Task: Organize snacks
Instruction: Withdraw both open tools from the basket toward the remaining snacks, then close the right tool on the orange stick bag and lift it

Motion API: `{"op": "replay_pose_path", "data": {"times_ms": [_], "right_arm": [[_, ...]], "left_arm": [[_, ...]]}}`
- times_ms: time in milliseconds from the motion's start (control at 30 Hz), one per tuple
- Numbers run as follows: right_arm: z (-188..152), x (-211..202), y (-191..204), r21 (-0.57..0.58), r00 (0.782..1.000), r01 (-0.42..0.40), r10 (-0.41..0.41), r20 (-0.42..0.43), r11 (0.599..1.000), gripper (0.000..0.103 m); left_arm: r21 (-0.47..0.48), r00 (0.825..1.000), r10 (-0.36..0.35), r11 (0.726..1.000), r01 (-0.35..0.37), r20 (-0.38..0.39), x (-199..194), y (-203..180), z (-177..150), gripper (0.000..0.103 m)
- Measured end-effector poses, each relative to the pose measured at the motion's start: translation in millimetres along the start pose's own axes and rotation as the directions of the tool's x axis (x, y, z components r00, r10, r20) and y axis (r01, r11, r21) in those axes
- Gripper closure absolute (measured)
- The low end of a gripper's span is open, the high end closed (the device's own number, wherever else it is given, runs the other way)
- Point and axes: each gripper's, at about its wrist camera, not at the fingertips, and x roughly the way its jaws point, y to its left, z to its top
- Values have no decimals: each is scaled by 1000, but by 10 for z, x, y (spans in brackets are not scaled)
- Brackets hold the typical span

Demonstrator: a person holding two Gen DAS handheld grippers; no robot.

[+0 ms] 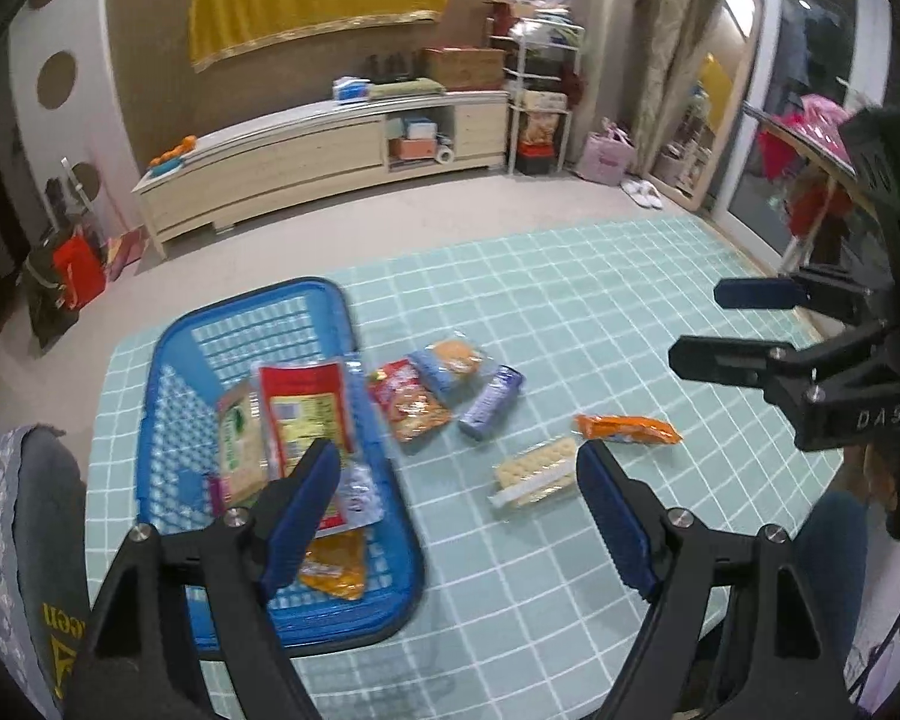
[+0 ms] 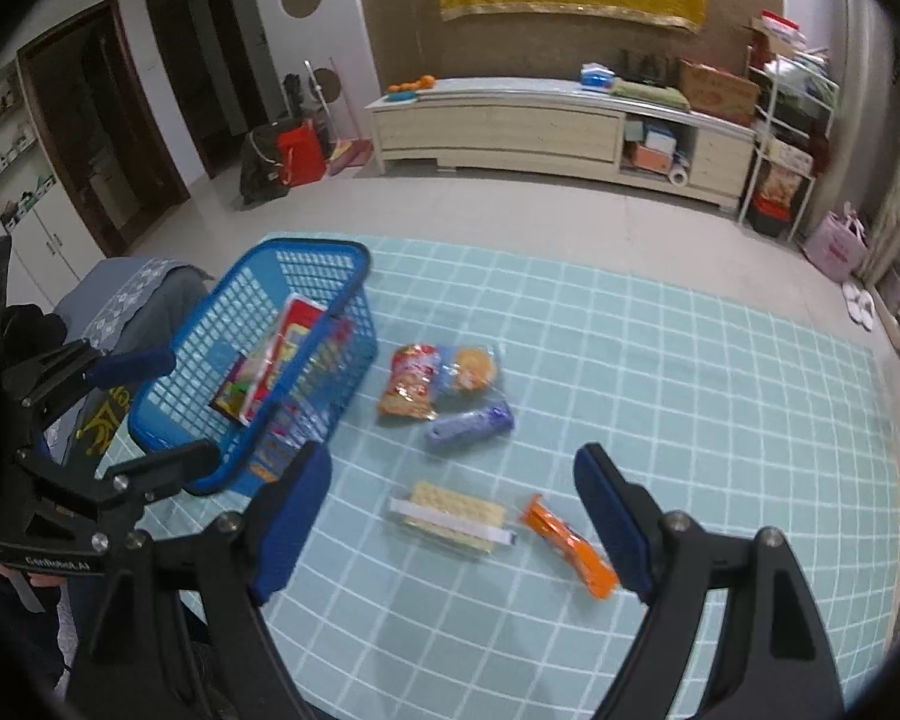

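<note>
Both my hand-held grippers, left (image 1: 456,501) and right (image 2: 453,504), released, empty. Blue basket (image 1: 180,360) centre-left holds packets; cracker pack (image 2: 450,517) lower centre, on the bench (image 2: 690,390).

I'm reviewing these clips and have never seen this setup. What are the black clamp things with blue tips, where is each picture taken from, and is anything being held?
There is no robot here: a person carries one two-finger clamp in each hand, and each has a camera looking along its fingers. One picture comes from the left hand-held gripper, the other from the right hand-held gripper. Both are open and hold nothing. On the checked green tablecloth stands a blue basket with several packets already in it. Outside it lie a cracker tray, an orange packet, a purple roll, a red snack bag and a pale blue packet overlapping it.
</note>
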Motion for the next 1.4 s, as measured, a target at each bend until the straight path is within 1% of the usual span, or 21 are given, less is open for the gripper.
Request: {"op": "replay_pose_path", "data": {"times_ms": [67, 167, 233, 367, 467, 533, 567, 633, 700, 767, 900, 1000, 1100, 1233, 1300, 1333, 1367, 1400], "right_arm": [[-59, -1, -91, 8, 1000, 7, -7, -4, 1000, 17], [-183, 15, -237, 25, 1000, -9, 9, -12, 1000, 17], [-255, 44, -302, 25, 1000, -5, 6, -19, 1000, 17], [-424, 119, -430, -15, 999, 3, -4, -34, 1000, 17], [-545, 249, -528, -49, 998, -8, 5, -57, 999, 17], [-608, 338, -598, -60, 997, -27, 23, -76, 998, 17], [-632, 381, -619, -74, 996, -34, 28, -81, 997, 17], [-683, 486, -657, -114, 996, -30, 20, -85, 993, 17], [-729, 608, -679, -162, 996, -18, 3, -92, 987, 17], [-783, 736, -705, -194, 995, -21, 2, -99, 981, 17], [-844, 983, -839, -198, 993, -63, 41, -115, 978, 17], [-867, 1141, -925, -199, 987, -112, 86, -132, 974, 17], [-862, 1242, -949, -223, 987, -109, 80, -137, 969, 17], [-865, 1297, -884, -290, 983, -141, 99, -154, 947, 17], [-895, 1359, -875, -293, 976, -163, 109, -190, 942, 28], [-919, 1396, -872, -294, 972, -171, 112, -206, 941, 40], [-943, 1431, -871, -294, 969, -175, 111, -222, 940, 49], [-964, 1426, -859, -308, 973, -160, 96, -211, 938, 54]], "left_arm": [[25, 1000, -17, 1000, 17, -10, 78, -143, 6, 24], [53, 999, -43, 998, 44, -20, 192, -295, 1, 24], [65, 998, -59, 996, 60, -26, 270, -372, -8, 24], [91, 994, -89, 991, 94, -61, 500, -528, -56, 24], [103, 992, -95, 989, 104, -89, 695, -623, -114, 24], [91, 990, -101, 990, 110, -100, 790, -648, -141, 24], [69, 988, -109, 991, 117, -105, 858, -650, -166, 24], [40, 985, -124, 991, 130, -119, 977, -635, -212, 24], [37, 983, -123, 991, 129, -134, 1095, -648, -226, 24], [32, 980, -115, 992, 122, -160, 1236, -637, -270, 24], [17, 974, -125, 991, 130, -189, 1438, -601, -311, 24], [58, 972, -120, 989, 134, -201, 1550, -641, -314, 24], [105, 970, -117, 984, 141, -211, 1653, -702, -283, 24], [150, 967, -118, 977, 154, -226, 1806, -753, -237, 24], [176, 962, -113, 971, 160, -248, 1898, -767, -228, 24], [189, 960, -110, 969, 162, -256, 1924, -770, -224, 24], [203, 959, -106, 965, 163, -264, 1952, -776, -234, 24], [219, 956, -102, 962, 165, -273, 1974, -783, -239, 24]]}}
